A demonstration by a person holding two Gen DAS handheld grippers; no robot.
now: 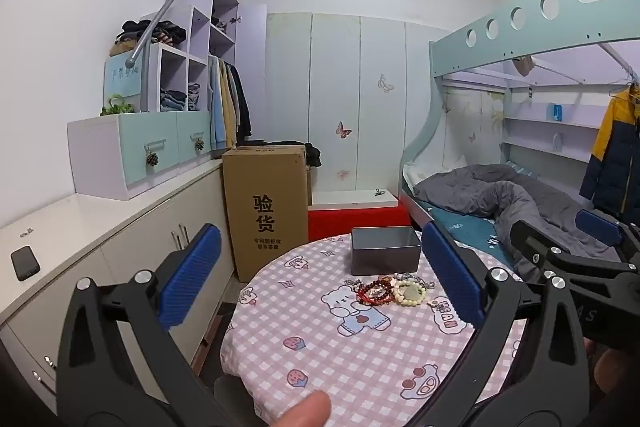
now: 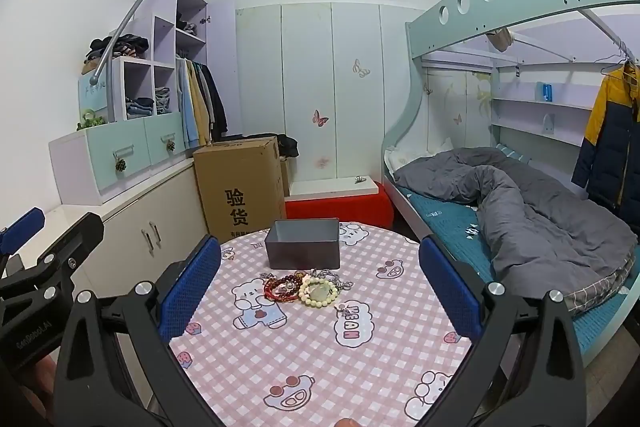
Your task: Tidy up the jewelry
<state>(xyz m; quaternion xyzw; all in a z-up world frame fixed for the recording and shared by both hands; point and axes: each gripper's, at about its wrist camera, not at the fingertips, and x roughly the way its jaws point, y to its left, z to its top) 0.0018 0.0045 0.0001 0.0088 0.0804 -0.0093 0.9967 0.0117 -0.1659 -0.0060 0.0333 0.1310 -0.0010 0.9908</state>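
Right wrist view: heap of beaded bracelets (image 2: 304, 287) (dark red strands, cream bead ring, silvery chains) on round pink-checked cartoon-print tabletop (image 2: 320, 359), just before open grey rectangular tin box (image 2: 303, 243). Left tool (image 1: 320, 279) and right tool (image 2: 320, 283) both spread wide, empty.

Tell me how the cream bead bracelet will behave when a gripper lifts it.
The cream bead bracelet is a loop of round beads, so it will probably sag and dangle, not stay stiff. Smooth beads may slip between pads. It overlaps the red bracelet, which could drag along.
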